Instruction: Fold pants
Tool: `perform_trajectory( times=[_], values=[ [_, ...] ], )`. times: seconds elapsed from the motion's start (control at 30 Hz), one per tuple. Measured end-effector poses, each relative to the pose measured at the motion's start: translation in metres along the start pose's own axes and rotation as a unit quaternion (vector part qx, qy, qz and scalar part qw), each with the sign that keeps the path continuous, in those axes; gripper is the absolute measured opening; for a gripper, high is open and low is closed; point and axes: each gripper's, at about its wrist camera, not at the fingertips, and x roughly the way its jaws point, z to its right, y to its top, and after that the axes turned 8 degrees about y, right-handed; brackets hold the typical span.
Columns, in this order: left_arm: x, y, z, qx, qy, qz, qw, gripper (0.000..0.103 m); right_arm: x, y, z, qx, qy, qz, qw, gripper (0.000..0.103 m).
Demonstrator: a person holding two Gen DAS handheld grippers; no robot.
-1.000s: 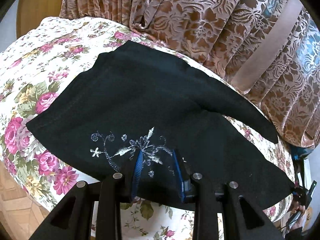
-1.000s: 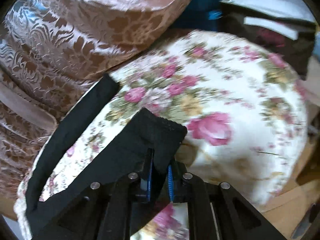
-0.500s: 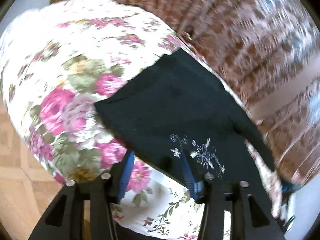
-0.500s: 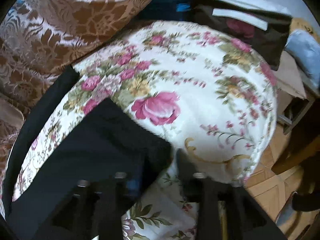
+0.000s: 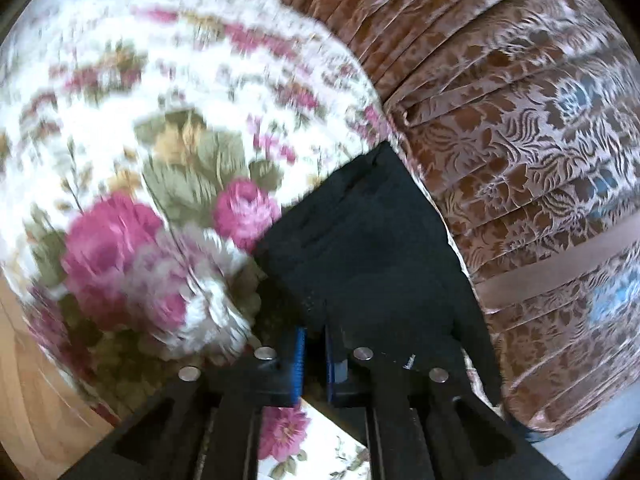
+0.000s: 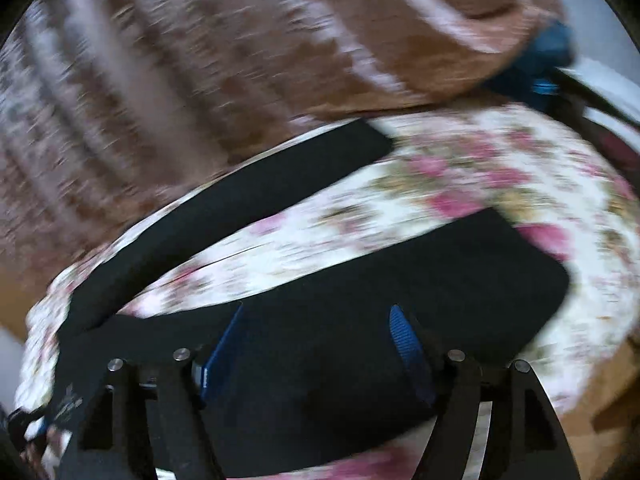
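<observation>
At the near edge of the flower-print cover (image 5: pixel 132 128), the left claw (image 5: pixel 313 354) is pressed together, pinching a corner of the black pants (image 5: pixel 360 248); whether cloth truly sits between its pads is hard to tell. The right claw (image 6: pixel 316 344) is opening wide over a pant leg (image 6: pixel 400 272), nothing gripped. The legs run away toward the brown patterned curtain (image 5: pixel 520 140) beyond.

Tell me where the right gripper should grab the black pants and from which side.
Take the rounded hem end of the near leg of the black pants, coming in from its free right edge. That end lies flat on the floral cover, clear of the other leg.
</observation>
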Motion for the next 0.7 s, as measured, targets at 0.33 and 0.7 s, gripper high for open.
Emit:
perform_trajectory(
  times=[0.33,0.7],
  values=[
    [0.004,0.008,0.006,0.086,0.144,0.004,0.9859,0.029,0.081,-0.059,-0.116,-0.067,0.120,-0.115,0.984,0.074],
    [-0.012,0.104,0.074,0.108,0.012,0.024,0.9937,0.030,0.108,-0.091,-0.106,-0.051,0.161,-0.159,0.973,0.085]
  ],
)
